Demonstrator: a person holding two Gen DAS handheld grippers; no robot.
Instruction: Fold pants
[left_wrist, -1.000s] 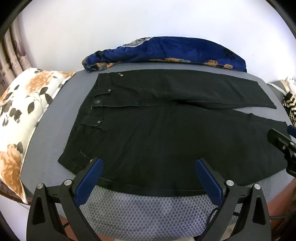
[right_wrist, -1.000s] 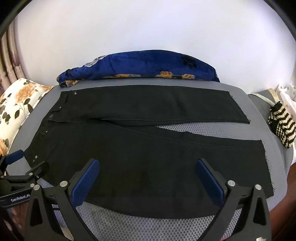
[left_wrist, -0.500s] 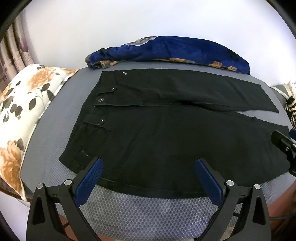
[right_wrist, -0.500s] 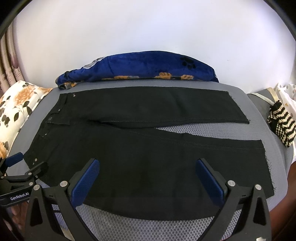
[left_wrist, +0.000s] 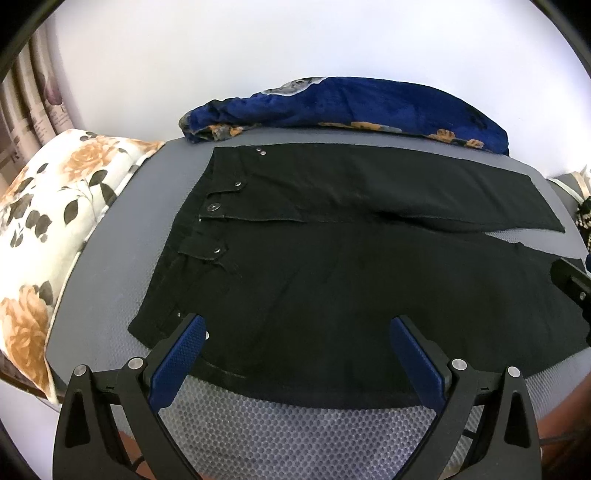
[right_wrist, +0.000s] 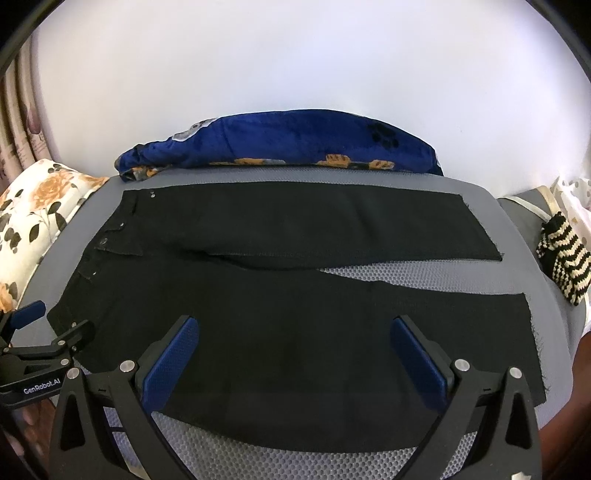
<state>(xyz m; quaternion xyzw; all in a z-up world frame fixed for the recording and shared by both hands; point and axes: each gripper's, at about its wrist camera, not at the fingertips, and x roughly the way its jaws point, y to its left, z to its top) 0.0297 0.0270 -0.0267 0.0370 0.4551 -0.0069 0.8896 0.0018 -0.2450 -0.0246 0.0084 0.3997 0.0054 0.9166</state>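
Note:
Black pants (left_wrist: 351, 258) lie flat and unfolded on a grey mesh surface (left_wrist: 295, 435), waistband at the left, both legs running right with a narrow gap between them (right_wrist: 388, 275). My left gripper (left_wrist: 295, 354) is open and empty, hovering over the near waist and hip edge. My right gripper (right_wrist: 293, 354) is open and empty over the near leg (right_wrist: 295, 350). Each gripper shows at the edge of the other's view: the right one (left_wrist: 572, 284), the left one (right_wrist: 40, 343).
A blue floral blanket (left_wrist: 351, 107) lies bunched along the far edge by the white wall. A floral pillow (left_wrist: 48, 229) sits at the left. A black-and-cream striped knit item (right_wrist: 565, 266) lies at the right. Curtains hang at far left.
The left gripper has shifted left and slightly nearer the waistband, so the pants sit further right in its view. The right gripper has barely moved. Both stay open.

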